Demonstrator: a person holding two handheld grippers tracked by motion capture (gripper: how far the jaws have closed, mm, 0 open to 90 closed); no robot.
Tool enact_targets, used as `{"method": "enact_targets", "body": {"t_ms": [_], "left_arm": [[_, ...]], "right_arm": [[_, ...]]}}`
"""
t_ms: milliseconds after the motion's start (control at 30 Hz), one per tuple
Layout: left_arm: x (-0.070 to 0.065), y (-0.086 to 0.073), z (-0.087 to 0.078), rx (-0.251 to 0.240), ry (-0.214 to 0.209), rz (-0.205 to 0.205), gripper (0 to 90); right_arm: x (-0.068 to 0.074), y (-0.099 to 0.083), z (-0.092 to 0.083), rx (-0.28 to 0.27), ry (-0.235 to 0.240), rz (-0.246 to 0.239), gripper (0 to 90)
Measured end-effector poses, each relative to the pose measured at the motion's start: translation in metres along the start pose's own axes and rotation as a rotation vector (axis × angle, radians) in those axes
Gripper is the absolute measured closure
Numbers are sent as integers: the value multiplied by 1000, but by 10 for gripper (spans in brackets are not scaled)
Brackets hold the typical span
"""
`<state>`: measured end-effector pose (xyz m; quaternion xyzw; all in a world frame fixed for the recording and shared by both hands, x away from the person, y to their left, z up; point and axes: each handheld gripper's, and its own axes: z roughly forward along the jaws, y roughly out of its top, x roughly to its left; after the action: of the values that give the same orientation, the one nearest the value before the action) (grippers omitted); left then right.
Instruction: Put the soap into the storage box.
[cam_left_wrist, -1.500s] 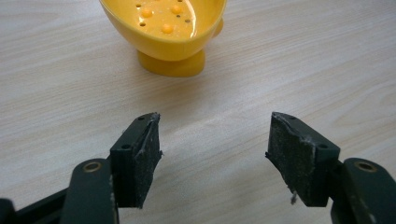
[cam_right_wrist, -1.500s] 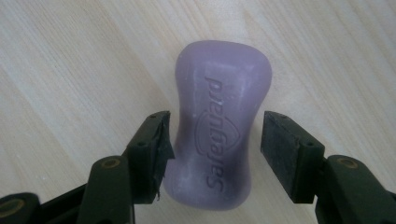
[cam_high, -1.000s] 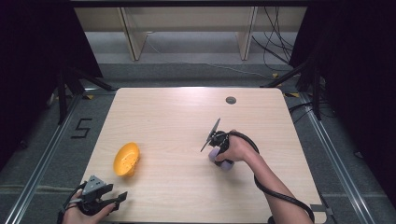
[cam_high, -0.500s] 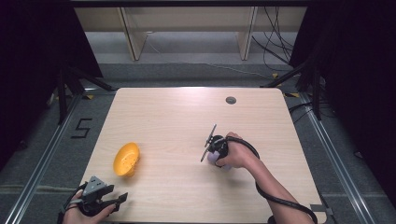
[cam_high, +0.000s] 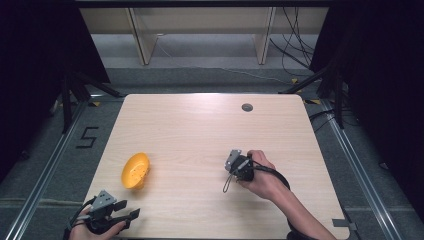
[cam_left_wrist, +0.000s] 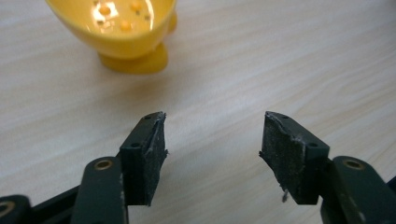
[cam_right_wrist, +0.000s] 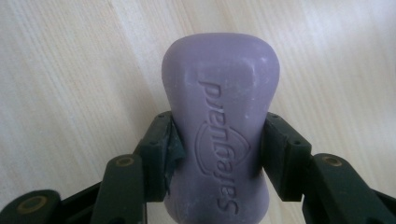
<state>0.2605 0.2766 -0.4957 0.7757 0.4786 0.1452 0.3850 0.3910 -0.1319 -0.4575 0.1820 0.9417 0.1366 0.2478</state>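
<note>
A purple bar of soap (cam_right_wrist: 219, 126) with raised lettering sits between the jaws of my right gripper (cam_right_wrist: 217, 154), which is shut on its waist just above the wood. In the high view that right gripper (cam_high: 239, 169) is at the table's middle right, under a hand. A yellow soap dish (cam_high: 135, 170) lies tipped on its side at the left of the table; in the left gripper view the dish (cam_left_wrist: 121, 32) is ahead and to the left. My left gripper (cam_left_wrist: 212, 154) is open with nothing between its pads, and in the high view the left gripper (cam_high: 117, 215) is at the near left corner.
The light wooden table (cam_high: 200, 130) has a dark round cable hole (cam_high: 247, 107) near its far edge. Black stand legs and cables stand on the grey floor around it, and a pale shelf unit (cam_high: 200, 30) is behind.
The right hand has drawn back toward the near edge and turned the gripper downward. The left gripper and the dish have stayed in place.
</note>
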Motion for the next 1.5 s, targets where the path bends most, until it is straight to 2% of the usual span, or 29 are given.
{"method": "enact_targets", "body": {"t_ms": [33,67,100,133,167,233,267,300,333,400,467,500,600,633,700,733,767,800,833,867,967,1033,1100,1200,1367,1400,1433,1467,1500], "left_arm": [[0,1,-1,-17,-1,2,395],[0,2,-2,-4,0,-10,395],[1,2,-1,-9,-12,2,395],[-1,2,-2,-11,-8,-10,394],[-1,2,-1,-1,-9,5,394],[-4,1,0,-12,-23,-5,395],[-5,2,-1,0,-34,6,394],[-7,2,0,-17,-39,-8,398],[-8,4,0,-16,-45,11,398],[-12,7,1,-23,-64,11,399],[-15,13,2,-20,-86,56,400],[-19,15,3,-37,-98,38,399],[-24,28,5,-40,-116,74,399],[-25,34,7,-44,-145,93,399],[-31,43,11,-75,-166,80,394],[-33,50,12,-81,-186,94,392],[-37,56,14,-90,-182,96,390],[-39,63,16,-90,-204,119,390],[-42,70,19,-104,-202,124,389],[-44,78,21,-108,-225,132,389],[-53,99,31,-129,-256,157,390],[-60,111,36,-115,-275,158,389],[-66,121,44,-119,-287,192,389],[-77,134,57,-107,-316,209,389],[-93,155,76,-100,-364,244,388],[-97,158,79,-102,-380,247,388],[-100,161,82,-105,-392,257,388],[-105,163,85,-109,-404,253,388],[-108,166,87,-109,-420,264,388]], "right_arm": [[2,-1,-2,-15,-16,-19,503],[5,-3,-4,-23,-33,-21,502],[7,-4,-7,-23,-51,-40,503],[9,-6,-8,-45,-56,-44,502],[11,-7,-9,-46,-68,-45,502],[16,-10,-12,-59,-91,-58,503],[18,-11,-14,-61,-97,-59,502],[21,-13,-16,-85,-126,-74,503],[21,-13,-16,-85,-126,-74,503],[25,-14,-20,-90,-141,-79,502],[28,-15,-24,-105,-166,-102,502],[30,-15,-26,-119,-181,-99,502],[35,-13,-32,-155,-224,-117,502],[37,-13,-34,-162,-240,-126,502],[40,-13,-38,-175,-252,-133,502],[42,-13,-39,-185,-252,-127,502],[45,-13,-41,-195,-269,-140,502],[45,-13,-41,-195,-269,-140,502],[47,-12,-42,-196,-261,-136,502],[48,-13,-44,-196,-289,-165,502],[49,-13,-45,-193,-293,-165,502],[51,-14,-46,-208,-307,-158,502],[51,-15,-47,-215,-304,-156,502],[50,-14,-50,-235,-338,-197,503],[57,-13,-54,-242,-350,-159,502],[57,-13,-55,-245,-352,-158,502],[57,-12,-55,-250,-362,-184,502],[59,-12,-55,-248,-352,-159,502],[57,-12,-55,-263,-371,-196,502]]}}
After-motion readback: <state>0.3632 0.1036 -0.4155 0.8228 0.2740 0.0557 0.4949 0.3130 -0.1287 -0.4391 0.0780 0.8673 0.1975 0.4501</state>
